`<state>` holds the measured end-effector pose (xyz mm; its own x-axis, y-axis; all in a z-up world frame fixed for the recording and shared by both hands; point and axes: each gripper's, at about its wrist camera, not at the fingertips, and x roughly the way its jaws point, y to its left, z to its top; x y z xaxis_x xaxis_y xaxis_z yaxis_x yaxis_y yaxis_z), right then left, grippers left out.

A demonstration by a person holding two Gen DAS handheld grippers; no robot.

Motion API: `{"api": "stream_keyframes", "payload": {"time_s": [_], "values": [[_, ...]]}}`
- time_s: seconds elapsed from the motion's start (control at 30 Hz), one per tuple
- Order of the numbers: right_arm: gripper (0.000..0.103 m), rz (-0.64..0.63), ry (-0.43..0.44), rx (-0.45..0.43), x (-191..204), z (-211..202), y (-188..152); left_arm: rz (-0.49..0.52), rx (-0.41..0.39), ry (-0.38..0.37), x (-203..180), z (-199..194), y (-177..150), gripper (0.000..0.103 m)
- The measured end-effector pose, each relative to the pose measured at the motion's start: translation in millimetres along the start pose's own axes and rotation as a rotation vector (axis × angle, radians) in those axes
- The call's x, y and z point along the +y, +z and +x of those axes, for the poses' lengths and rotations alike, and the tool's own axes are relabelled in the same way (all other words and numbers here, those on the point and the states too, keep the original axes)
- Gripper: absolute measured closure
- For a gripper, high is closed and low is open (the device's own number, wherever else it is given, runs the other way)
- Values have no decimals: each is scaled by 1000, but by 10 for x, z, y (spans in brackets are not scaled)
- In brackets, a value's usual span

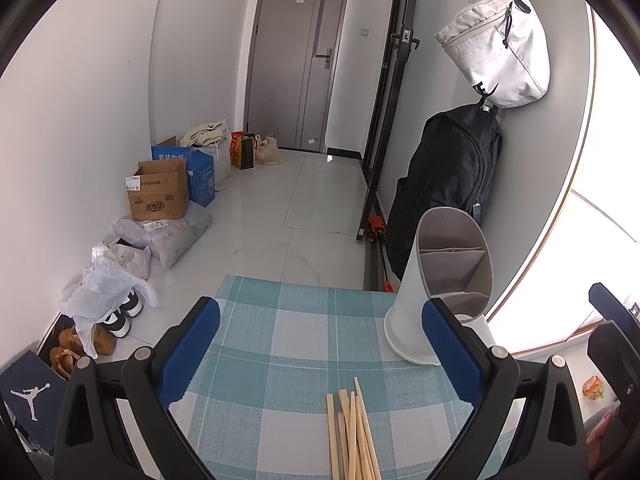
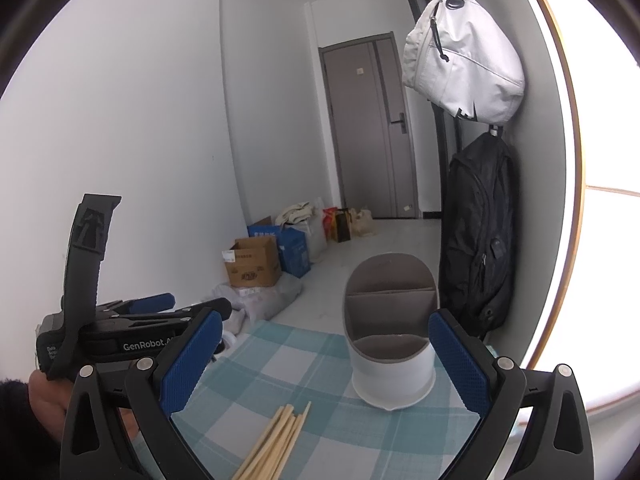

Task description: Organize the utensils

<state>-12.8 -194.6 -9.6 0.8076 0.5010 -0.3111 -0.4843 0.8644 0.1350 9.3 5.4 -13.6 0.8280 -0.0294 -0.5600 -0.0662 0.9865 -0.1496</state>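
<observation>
Several wooden chopsticks [image 1: 354, 436] lie bunched on the blue-and-white checked cloth [image 1: 280, 344], near its front edge. A white utensil holder [image 1: 436, 292] with grey inner compartments stands upright at the cloth's far right. My left gripper [image 1: 320, 356] hovers open above the cloth, with the chopstick tips just below and between its blue pads [image 1: 190, 352]. In the right wrist view the chopsticks [image 2: 276, 446] lie at bottom centre and the holder [image 2: 390, 336] stands straight ahead. My right gripper [image 2: 324, 364] is open and holds nothing. The left gripper's body [image 2: 120, 332] shows at the left, held by a hand.
Beyond the cloth's far edge the tiled floor [image 1: 288, 208] drops away. Cardboard boxes [image 1: 160, 192], bags and shoes [image 1: 116, 316] line the left wall. A black backpack [image 1: 448, 184] and a white bag [image 1: 496, 44] hang on the right wall, close behind the holder. A bright window is at far right.
</observation>
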Motion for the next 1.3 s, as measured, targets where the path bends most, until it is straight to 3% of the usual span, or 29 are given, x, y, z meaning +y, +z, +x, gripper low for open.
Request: {"api": "stream_keyframes", "payload": {"time_s": [0.17,0.3,0.37,0.43,0.63,0.73,0.97,1.03,1.13,1.3], "values": [[0,-16,-7,82,0,168,-51,21,34,9,17,43,-3,4],[0,67,38,267,-75,503,-212,-20,86,30,210,117,3,4],[10,151,114,375,-103,696,-338,-37,105,60,317,154,12,4],[26,193,171,501,-67,922,-476,-60,115,84,447,167,19,4],[51,250,181,751,86,1491,-800,-101,146,138,748,201,-8,4],[53,265,137,830,147,1736,-884,-137,180,132,839,249,-17,4],[69,190,28,921,276,2077,-941,-183,200,113,986,264,8,4],[83,198,25,944,263,2098,-961,-190,200,102,1022,255,12,4],[98,221,18,955,235,2094,-985,-199,195,97,1064,237,17,4],[98,253,22,924,217,2030,-954,-218,205,89,1120,248,4,4]]}}
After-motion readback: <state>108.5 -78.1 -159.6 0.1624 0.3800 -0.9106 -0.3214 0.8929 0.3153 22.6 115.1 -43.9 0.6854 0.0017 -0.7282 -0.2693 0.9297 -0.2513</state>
